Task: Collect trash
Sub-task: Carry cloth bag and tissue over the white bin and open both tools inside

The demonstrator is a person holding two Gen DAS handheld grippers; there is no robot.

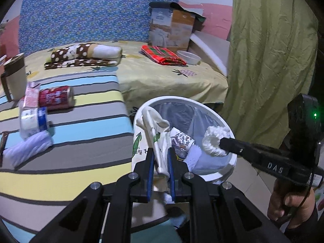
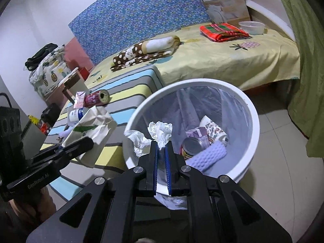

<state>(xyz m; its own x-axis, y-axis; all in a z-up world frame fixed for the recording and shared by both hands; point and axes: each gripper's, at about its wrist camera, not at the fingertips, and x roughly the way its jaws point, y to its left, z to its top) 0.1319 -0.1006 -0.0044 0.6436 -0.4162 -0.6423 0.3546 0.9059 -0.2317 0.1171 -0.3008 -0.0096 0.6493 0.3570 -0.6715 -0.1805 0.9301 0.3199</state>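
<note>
My left claw [image 1: 161, 158] is clenched on a paper bag [image 1: 150, 135] with green print, held at the rim of the white bin [image 2: 251, 109], beside the striped mattress [image 1: 81, 121]. My right claw [image 2: 161, 148] grips a crumpled tissue [image 2: 161, 130] above the bin mouth. Inside the bin I see a can [image 2: 191, 145], a lilac cloth [image 2: 210, 154] and printed wrappers [image 2: 212, 127]. On the mattress lie a red can [image 1: 55, 97], a pink carton [image 1: 31, 95], a white-and-blue cup [image 1: 33, 121] and a lilac rag [image 1: 26, 149]. The red can touches the carton; the cup lies just beside them.
</note>
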